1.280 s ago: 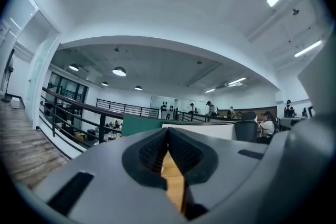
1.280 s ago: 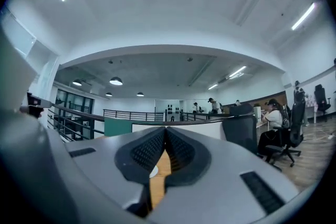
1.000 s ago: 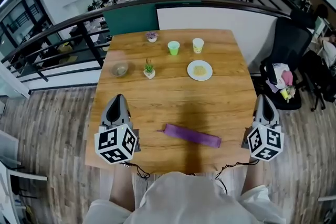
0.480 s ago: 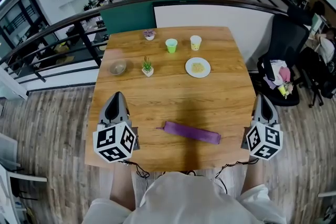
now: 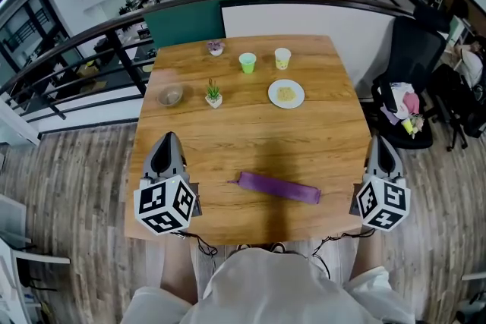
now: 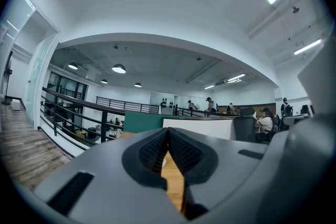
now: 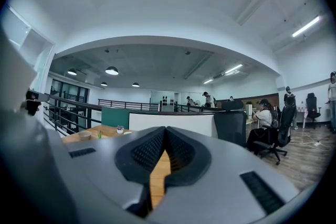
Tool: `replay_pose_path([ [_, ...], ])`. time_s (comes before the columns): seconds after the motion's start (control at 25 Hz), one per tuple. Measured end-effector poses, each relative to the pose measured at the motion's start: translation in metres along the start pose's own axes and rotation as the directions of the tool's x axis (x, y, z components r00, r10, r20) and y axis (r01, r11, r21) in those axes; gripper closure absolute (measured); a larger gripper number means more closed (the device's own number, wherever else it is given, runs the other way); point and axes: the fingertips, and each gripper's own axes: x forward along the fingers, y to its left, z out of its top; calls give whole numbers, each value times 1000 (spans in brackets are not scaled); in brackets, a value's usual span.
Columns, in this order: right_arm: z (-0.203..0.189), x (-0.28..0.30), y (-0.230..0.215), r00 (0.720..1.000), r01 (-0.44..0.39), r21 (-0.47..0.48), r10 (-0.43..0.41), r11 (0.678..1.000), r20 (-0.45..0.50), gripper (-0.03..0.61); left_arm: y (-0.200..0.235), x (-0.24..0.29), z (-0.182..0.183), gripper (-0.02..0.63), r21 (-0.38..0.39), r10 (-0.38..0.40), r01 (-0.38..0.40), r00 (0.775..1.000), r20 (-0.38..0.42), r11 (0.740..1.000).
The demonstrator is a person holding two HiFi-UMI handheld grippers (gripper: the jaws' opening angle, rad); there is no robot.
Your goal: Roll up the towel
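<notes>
- While the long, narrow purple cloth towel [image 5: 278,187] lies slantwise near the front edge of the square wooden table [image 5: 250,134], it sits between the two grippers and touches neither.
- Honestly can't tell if it's a flat folded strip or already a loose roll.
- The left gripper [image 5: 168,139] is clenched on nothing, jaws pressed together, over the table's left edge. The right gripper [image 5: 380,142] is the same at the right edge, well clear of the cloth.
- My guess on handling: it's light, soft and floppy, so it'll sag and probably skate on that smooth wood. I'd pinch one short end, maybe pin the other.
- No brands or readable writing anywhere. The only print is the black-and-white square markers on the gripper cubes, and the green cup [image 5: 247,63] and white plate [image 5: 286,94] look blank.
</notes>
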Motion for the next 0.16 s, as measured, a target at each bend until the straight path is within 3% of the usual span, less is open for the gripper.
replay_pose_path([
  [0.16,-1,-5,-2,1000,8,-4,-8,1000,-4,578,1,-1,-1,611,-3,-4,4,1000,-4,1000],
])
